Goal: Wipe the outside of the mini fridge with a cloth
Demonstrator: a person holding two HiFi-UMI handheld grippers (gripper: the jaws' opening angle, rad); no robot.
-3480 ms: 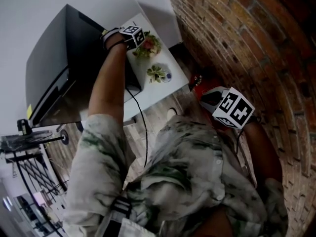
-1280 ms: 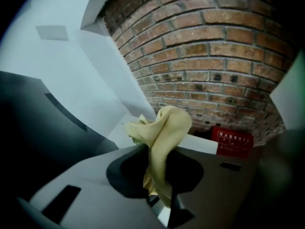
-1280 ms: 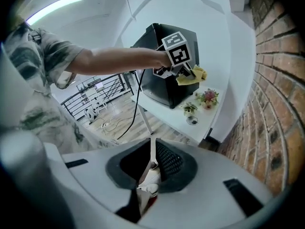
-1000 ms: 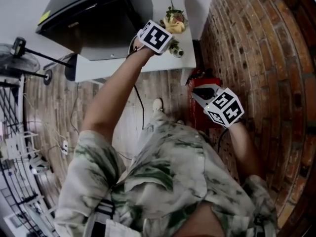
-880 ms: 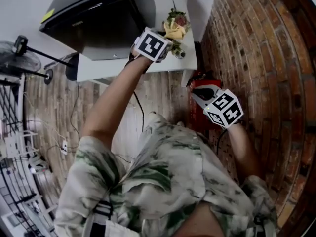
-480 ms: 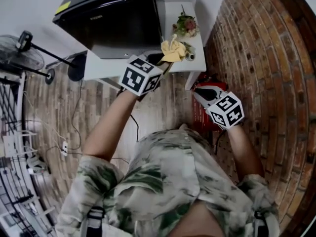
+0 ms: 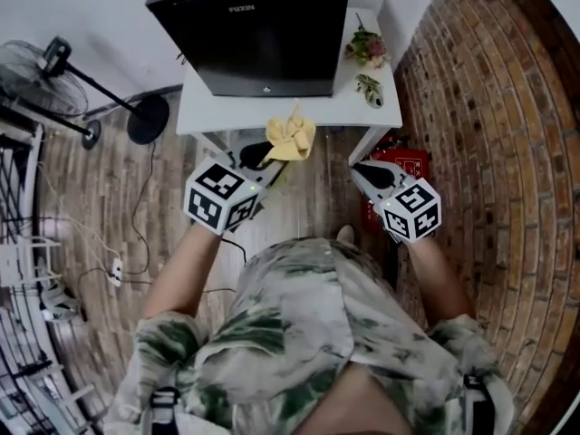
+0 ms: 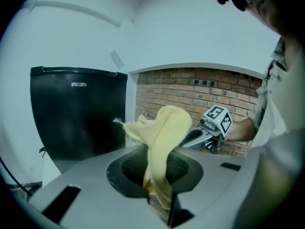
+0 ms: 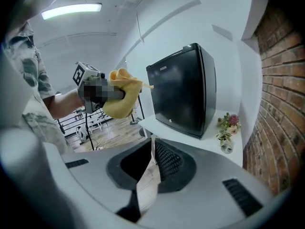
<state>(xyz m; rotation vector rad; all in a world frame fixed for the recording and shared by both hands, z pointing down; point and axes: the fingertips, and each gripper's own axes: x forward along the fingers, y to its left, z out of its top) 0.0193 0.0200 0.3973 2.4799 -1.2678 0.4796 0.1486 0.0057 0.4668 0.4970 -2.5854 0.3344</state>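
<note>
The black mini fridge (image 7: 263,30) stands on a white table (image 7: 272,111), its door facing me. My left gripper (image 7: 260,155) hangs in front of the table's near edge, shut on a crumpled yellow cloth (image 7: 290,139) that sticks up past its jaws. In the left gripper view the cloth (image 8: 162,137) is clamped between the jaws, with the fridge (image 8: 76,113) behind at the left, not touching it. My right gripper (image 7: 365,174) is held to the right over the floor, its jaws together and holding nothing. From there I see the fridge (image 9: 183,92) and cloth (image 9: 121,99).
A small vase of flowers (image 7: 367,48) and a little plant (image 7: 370,87) sit on the table right of the fridge. A brick wall (image 7: 489,107) runs close on the right, with a red object (image 7: 403,163) at its foot. A standing fan (image 7: 54,71) and cables are at left.
My left gripper has pulled back from the fridge's right side toward my body, carrying the yellow cloth. The view has swung to face the fridge front. The right gripper has barely moved.
</note>
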